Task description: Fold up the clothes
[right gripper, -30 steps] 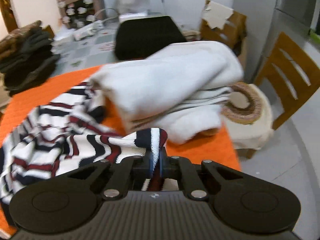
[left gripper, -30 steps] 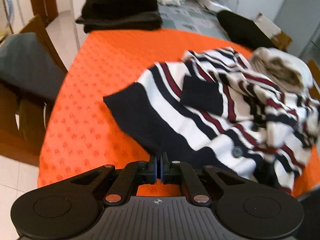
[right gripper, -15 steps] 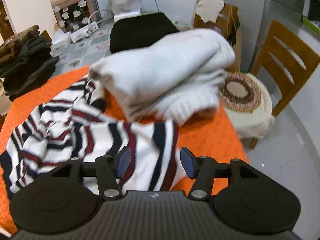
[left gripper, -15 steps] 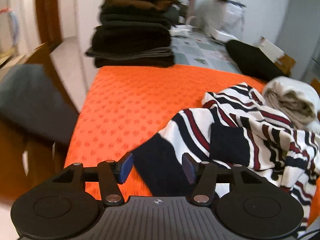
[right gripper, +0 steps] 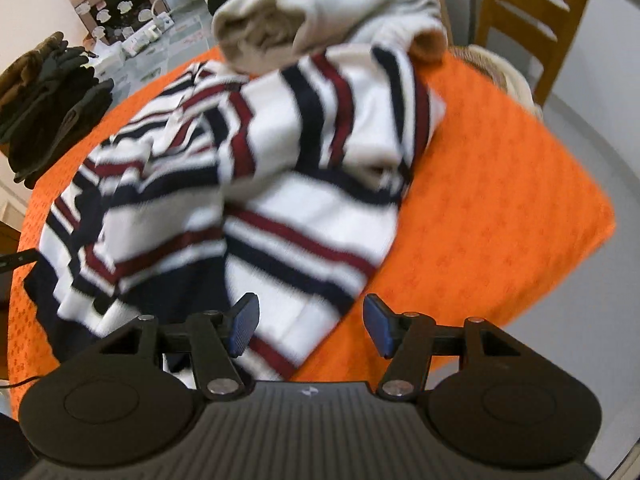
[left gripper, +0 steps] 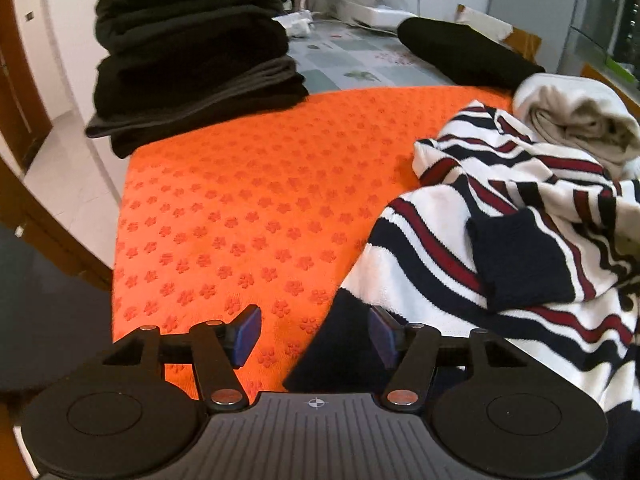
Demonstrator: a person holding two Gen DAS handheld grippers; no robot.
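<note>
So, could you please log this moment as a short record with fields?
surface: orange patterned cloth
garment in work: striped sweater, crumpled, unfolded
beside it: cream garment, partly overlapping the sweater's far edge
folded pile: dark clothes stack at the far left corner
left gripper: open, over the sweater's navy hem
right gripper: open, empty

Sweater [left gripper: 500, 240] crumpled on surface [left gripper: 248, 184] toward its right side, rolled garment [left gripper: 576, 116] behind it near far right corner, stack of folded clothes [left gripper: 192, 52] at far left corner, wooden chair [right gripper: 532, 20] past surface's right edge
</note>
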